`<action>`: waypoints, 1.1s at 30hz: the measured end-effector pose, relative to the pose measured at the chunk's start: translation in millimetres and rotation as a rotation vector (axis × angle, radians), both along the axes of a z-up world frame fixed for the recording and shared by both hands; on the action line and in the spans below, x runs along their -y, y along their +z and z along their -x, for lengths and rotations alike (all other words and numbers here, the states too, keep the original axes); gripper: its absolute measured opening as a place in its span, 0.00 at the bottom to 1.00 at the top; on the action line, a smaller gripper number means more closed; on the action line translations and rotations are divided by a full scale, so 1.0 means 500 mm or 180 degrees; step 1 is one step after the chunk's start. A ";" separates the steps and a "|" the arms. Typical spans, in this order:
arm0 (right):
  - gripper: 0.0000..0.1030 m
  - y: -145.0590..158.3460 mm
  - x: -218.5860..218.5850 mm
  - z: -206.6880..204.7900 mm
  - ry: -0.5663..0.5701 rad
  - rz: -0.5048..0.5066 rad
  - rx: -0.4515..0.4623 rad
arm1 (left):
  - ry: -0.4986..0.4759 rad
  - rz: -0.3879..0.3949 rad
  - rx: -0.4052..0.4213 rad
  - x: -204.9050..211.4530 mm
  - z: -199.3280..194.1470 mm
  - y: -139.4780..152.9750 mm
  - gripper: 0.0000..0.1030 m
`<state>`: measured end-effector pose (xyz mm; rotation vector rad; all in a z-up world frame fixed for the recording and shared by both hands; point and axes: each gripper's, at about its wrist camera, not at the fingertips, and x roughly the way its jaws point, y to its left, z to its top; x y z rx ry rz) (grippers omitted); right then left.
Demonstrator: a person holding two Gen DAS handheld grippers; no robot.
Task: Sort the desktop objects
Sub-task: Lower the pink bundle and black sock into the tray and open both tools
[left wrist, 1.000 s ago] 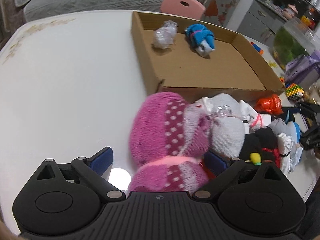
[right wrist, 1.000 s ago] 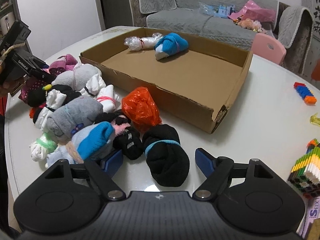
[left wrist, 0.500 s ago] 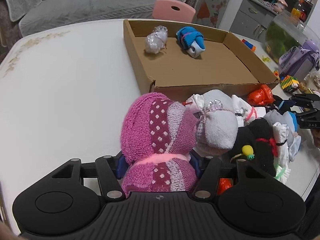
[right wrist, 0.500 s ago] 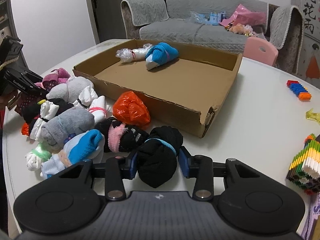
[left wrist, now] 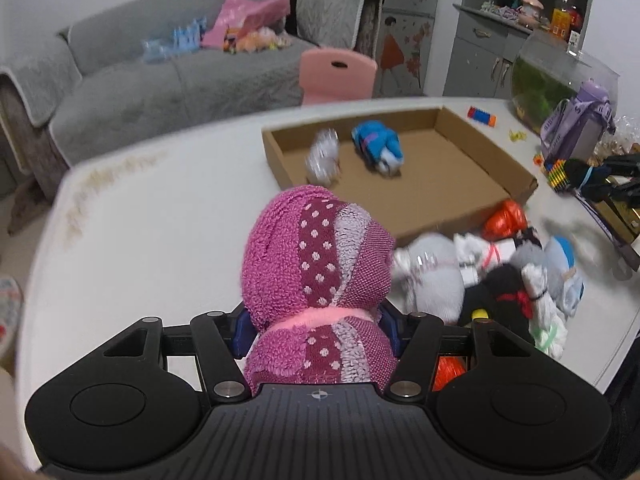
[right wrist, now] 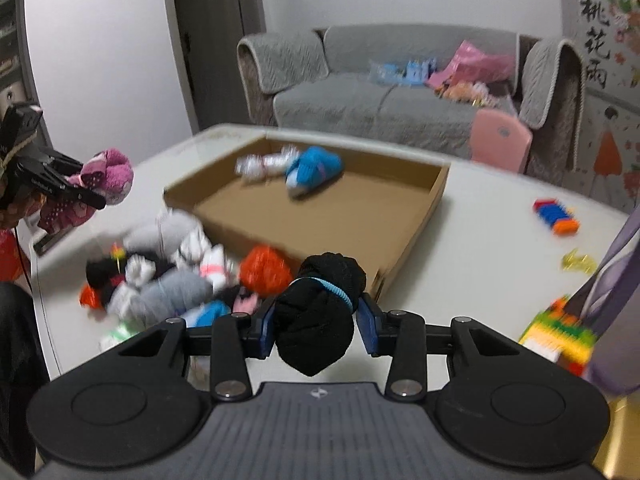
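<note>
Left wrist view shows the pink sock bundle, a fluffy dotted roll tied by a pink band, pinched at its waist between the blue pads of the left tool and held clear of the white worktop. It looks soft, light and squashy, so I judge the banded middle the surest place to hold; the fuzzy ends would give way.

In the right wrist view, the black sock bundle, ringed by a blue band, sits nipped between the pads of the right tool, also off the worktop. It too looks limp and light.

Both tools tilt downward toward the far cardboard box, which holds a blue sock roll and a clear wrapped bundle. The remaining sock pile lies near the box's front wall.
</note>
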<state>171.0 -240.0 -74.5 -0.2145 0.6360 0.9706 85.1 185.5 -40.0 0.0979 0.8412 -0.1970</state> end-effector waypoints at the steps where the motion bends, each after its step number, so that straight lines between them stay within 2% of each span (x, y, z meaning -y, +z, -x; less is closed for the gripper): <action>1: 0.36 0.014 0.001 -0.004 -0.0009 -0.0031 0.0031 | -0.0028 -0.0028 0.0037 0.001 -0.007 0.016 0.63; 6: 0.36 0.069 -0.012 -0.034 -0.0005 -0.0119 0.0141 | -0.0131 -0.0119 0.0185 0.026 -0.055 0.068 0.63; 16: 0.36 0.107 -0.096 -0.120 0.0074 -0.0109 0.0213 | -0.0442 0.0047 0.0298 0.165 -0.207 0.118 0.63; 21: 0.36 0.105 -0.141 -0.166 0.0159 -0.0124 0.0176 | -0.0589 0.0059 0.0255 0.256 -0.293 0.099 0.63; 25: 0.36 0.097 -0.158 -0.201 0.0163 -0.0112 0.0146 | -0.0621 0.0070 0.0137 0.310 -0.357 0.058 0.63; 33: 0.36 0.061 -0.179 -0.259 0.0078 -0.0032 0.0031 | -0.0594 0.0072 -0.0039 0.365 -0.426 -0.008 0.63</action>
